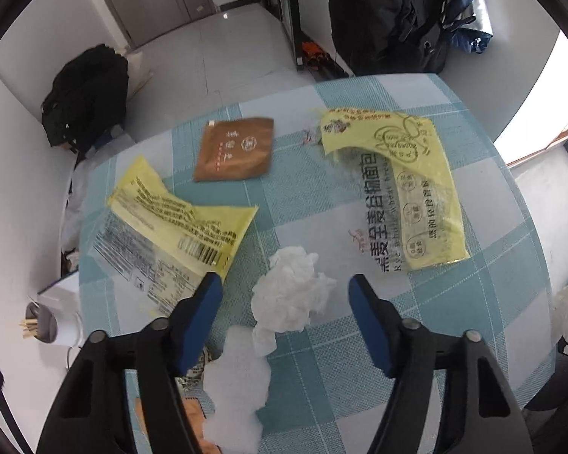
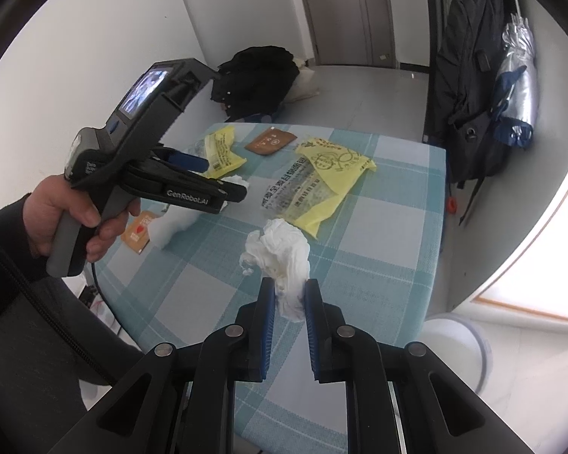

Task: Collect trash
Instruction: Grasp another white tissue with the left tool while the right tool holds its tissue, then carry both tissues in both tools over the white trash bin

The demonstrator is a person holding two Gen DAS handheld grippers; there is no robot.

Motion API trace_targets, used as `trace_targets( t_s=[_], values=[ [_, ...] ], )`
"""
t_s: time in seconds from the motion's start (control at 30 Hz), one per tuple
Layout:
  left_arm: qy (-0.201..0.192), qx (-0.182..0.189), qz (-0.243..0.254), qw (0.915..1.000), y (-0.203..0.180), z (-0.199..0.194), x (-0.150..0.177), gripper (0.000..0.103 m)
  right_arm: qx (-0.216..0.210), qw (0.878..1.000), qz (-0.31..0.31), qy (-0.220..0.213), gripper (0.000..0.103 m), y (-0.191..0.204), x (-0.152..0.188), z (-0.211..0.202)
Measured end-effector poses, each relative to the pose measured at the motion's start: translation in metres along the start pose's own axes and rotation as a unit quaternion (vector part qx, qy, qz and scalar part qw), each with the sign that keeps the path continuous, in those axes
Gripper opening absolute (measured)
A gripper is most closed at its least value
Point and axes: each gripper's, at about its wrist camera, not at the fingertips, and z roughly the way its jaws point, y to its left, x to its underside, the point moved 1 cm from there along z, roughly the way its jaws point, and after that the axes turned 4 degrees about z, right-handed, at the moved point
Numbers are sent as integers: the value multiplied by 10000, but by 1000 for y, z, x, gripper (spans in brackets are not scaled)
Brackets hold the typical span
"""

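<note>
Left wrist view: left gripper (image 1: pixel 286 302) points down at the tabletop (image 1: pixel 359 359), jaws spread w/ a crumpled white tissue (image 1: pixel 289 289) between them, lower centre of frame; pads not touching it, so nothing gripped. A second white wad (image 1: pixel 234 389) lies just below it, at bottom centre, beside an orange packet (image 1: pixel 197 416) half hidden by the gripper body. Yellow bread bag (image 1: pixel 405 189) sits right of centre, another yellow wrapper (image 1: pixel 170 227) at left, brown sachet (image 1: pixel 234 149) upper centre betw. them, apart from both.

Right wrist view: right gripper (image 2: pixel 288 299) at lower centre is clenched on a white tissue ball (image 2: pixel 280 253), pads pressing its lower end, the rest bulging up above the fingertips. At left of frame a hand (image 2: pixel 56 212) holds the left gripper's handle over the checked cloth. White bin (image 2: pixel 458 348) stands on the floor at lower right, beside the tabletop edge. Black backpack (image 2: pixel 469 87) hangs at upper right.
</note>
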Motion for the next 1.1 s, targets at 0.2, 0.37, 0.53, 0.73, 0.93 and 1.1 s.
trace_targets(
  t_s=[0.2,0.37,0.53,0.73,0.93,1.1],
  values=[
    [93,147,-261,9995,14,6,4,29,-33,10000,-70,10,15,5,-2,3],
    [-70,373,-435,9983,16,-1,5,15,-11,10000,-84,3,17,5,-2,3],
    [-287,386,-487,9977,13,-11,4,12,50,10000,-16,44,17,2,-2,5],
    [-787,448,-667,9937,14,-37,4,11,52,9998,174,-9,17,-2,-5,3],
    [-1221,384,-871,9879,19,-68,6,11,55,9993,296,-201,17,1,-9,-6],
    [-1552,342,-1160,9805,24,-97,18,11,236,9986,388,-273,17,4,-9,-11]
  ],
)
